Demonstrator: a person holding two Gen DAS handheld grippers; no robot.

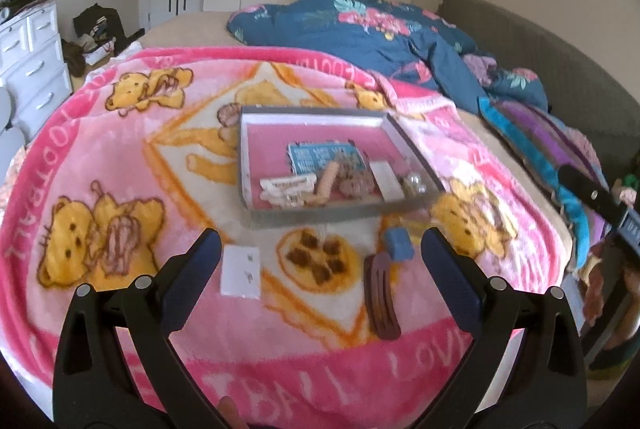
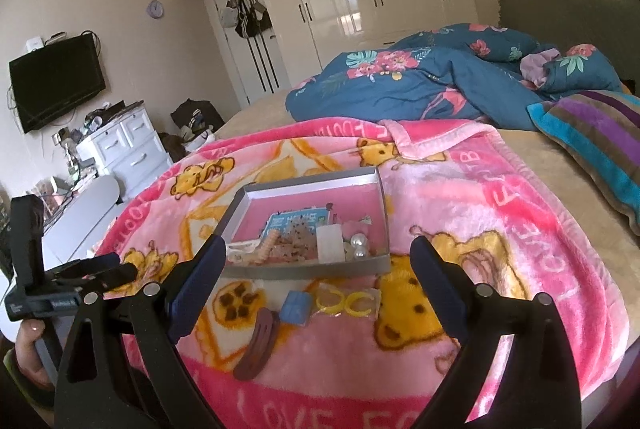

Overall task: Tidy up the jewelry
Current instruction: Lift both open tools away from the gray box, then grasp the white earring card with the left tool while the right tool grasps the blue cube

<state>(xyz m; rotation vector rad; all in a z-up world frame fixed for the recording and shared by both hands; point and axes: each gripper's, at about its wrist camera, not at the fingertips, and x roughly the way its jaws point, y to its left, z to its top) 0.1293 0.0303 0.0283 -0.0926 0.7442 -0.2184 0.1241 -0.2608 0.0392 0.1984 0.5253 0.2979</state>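
Note:
A shallow grey box (image 1: pixel 340 215) (image 2: pixel 304 269) with a pink inside rests on the pink bear blanket (image 1: pixel 120 157). It holds a blue packet (image 1: pixel 324 157), cream hair clips (image 1: pixel 286 189), a brown beaded piece, a white card and pearl earrings (image 2: pixel 358 247). In front of the box lie a white earring card (image 1: pixel 240 271), a small blue block (image 1: pixel 398 245) (image 2: pixel 296 309), a maroon hair clip (image 1: pixel 382 299) (image 2: pixel 258 347) and yellow hoop earrings (image 2: pixel 346 303). My left gripper (image 1: pixel 322 251) hovers open above these loose pieces. My right gripper (image 2: pixel 318 265) is open too, empty, near the box front.
A blue floral duvet (image 1: pixel 372 29) is bunched at the back of the bed, with a striped pillow (image 2: pixel 596 145) on the right. White drawers (image 1: pixel 32 69) and a wall television (image 2: pixel 56 81) stand to the left. A hand holds the other gripper (image 2: pixel 60 281) at far left.

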